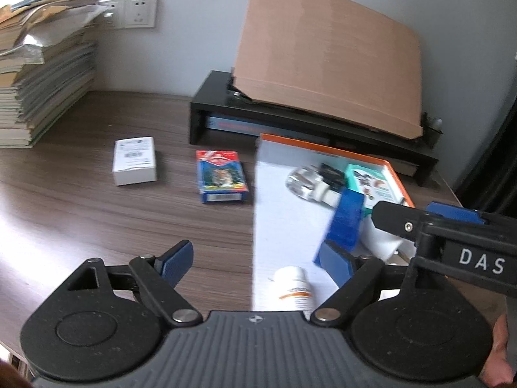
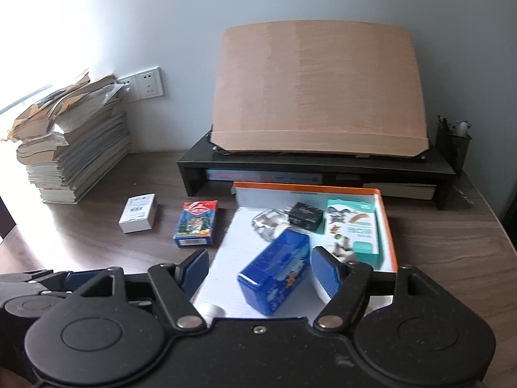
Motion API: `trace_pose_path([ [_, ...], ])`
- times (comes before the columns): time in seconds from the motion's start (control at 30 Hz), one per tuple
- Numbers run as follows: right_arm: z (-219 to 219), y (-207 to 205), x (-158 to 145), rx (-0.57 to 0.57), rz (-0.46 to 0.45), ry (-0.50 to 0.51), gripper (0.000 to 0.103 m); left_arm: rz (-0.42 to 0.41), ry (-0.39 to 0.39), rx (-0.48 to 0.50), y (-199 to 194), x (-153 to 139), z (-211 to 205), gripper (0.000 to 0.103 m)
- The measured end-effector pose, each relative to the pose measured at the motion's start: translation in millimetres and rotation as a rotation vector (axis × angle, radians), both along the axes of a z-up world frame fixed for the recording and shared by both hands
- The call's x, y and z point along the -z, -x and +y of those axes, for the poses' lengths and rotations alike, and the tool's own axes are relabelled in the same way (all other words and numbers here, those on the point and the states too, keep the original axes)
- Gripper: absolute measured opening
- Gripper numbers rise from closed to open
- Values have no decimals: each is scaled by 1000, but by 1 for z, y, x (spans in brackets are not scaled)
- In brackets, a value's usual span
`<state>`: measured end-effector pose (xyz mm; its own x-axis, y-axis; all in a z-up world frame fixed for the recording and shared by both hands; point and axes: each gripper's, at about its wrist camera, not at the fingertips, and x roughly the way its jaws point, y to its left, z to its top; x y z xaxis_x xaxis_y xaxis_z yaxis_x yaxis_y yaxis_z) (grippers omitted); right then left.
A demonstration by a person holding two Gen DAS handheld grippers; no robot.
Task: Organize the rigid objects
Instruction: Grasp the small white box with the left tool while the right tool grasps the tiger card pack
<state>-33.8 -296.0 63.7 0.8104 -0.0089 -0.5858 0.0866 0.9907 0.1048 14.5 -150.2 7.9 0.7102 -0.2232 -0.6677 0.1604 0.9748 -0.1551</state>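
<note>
An orange-rimmed white tray (image 2: pixel 386 226) lies on the desk and holds a blue tin (image 2: pixel 274 274), a clear glass piece (image 2: pixel 269 223), a black box (image 2: pixel 307 215), a teal card box (image 2: pixel 353 226) and a white pill bottle (image 1: pixel 294 286). A white box (image 2: pixel 138 212) and a blue-red card box (image 2: pixel 196 223) lie on the desk left of the tray. My right gripper (image 2: pixel 260 268) is open, its jaws wide around the blue tin without touching it. My left gripper (image 1: pixel 255 258) is open and empty over the tray's left edge (image 1: pixel 255 226).
A black monitor riser (image 2: pixel 316 165) with a brown board (image 2: pixel 320 93) leaning on it stands behind the tray. A stack of books and papers (image 2: pixel 74 148) sits at the back left. A pen holder (image 2: pixel 452 142) stands at the back right. Wall sockets (image 2: pixel 147 82) are behind the stack.
</note>
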Motion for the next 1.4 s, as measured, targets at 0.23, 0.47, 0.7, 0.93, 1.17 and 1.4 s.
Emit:
trace_pose_path([
  [0.23,19,-14,0,-16,-9,3,86,-8,-6,-51,-11,-1,29,89],
  [0.47,40,-32,4,-21,-8,2,87,-18,-31,-126,-37,-1,62,95],
  [0.7,55,-53,15,3,29,1,88,18,-56,-193,-89,10,94,99],
  [0.93,65,-75,29,45,85,0,88,81,-75,-209,-155,33,106,100],
  [1.17,77,-107,45,48,141,-2,89,119,-113,-204,-201,61,106,99],
  [1.4,90,-154,59,18,196,16,89,28,-167,-109,-200,64,108,59],
])
